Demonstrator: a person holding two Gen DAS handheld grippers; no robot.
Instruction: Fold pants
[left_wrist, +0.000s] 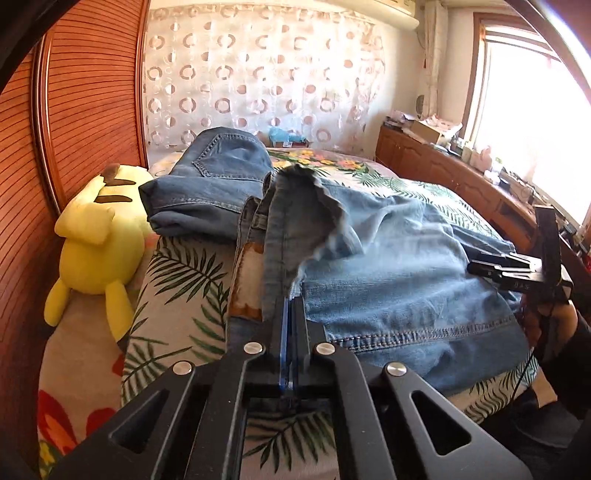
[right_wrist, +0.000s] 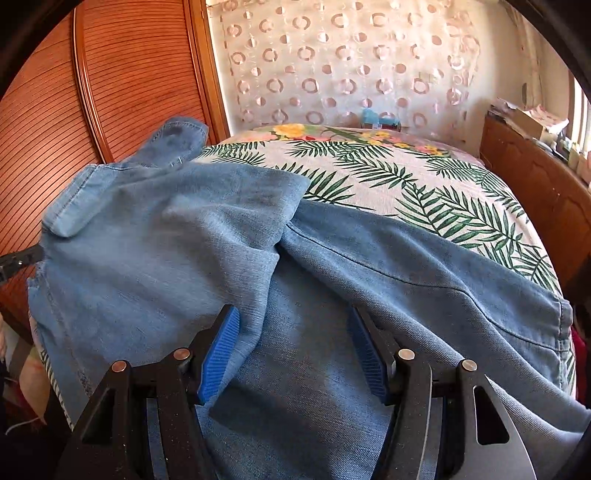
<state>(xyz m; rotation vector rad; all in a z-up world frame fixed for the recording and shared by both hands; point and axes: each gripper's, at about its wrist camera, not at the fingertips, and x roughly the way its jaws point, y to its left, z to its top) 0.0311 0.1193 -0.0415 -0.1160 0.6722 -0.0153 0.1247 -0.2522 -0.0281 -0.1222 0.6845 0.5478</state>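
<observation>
Left gripper (left_wrist: 291, 295) clamped on jeans (left_wrist: 388, 266) edge just ahead | right gripper (right_wrist: 295, 332) jaws apart, jeans beneath, nothing gripped | bed (right_wrist: 369, 166) beyond

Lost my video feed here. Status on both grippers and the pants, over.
Left gripper shut on light blue denim pants, edge lifted. Right gripper open above them, gripping nothing. Folded darker blue jeans lie just beyond.

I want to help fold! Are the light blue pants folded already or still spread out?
Still spread out. The light blue pants lie rumpled across the bed, legs splayed apart, with one edge lifted in the left gripper.
</observation>
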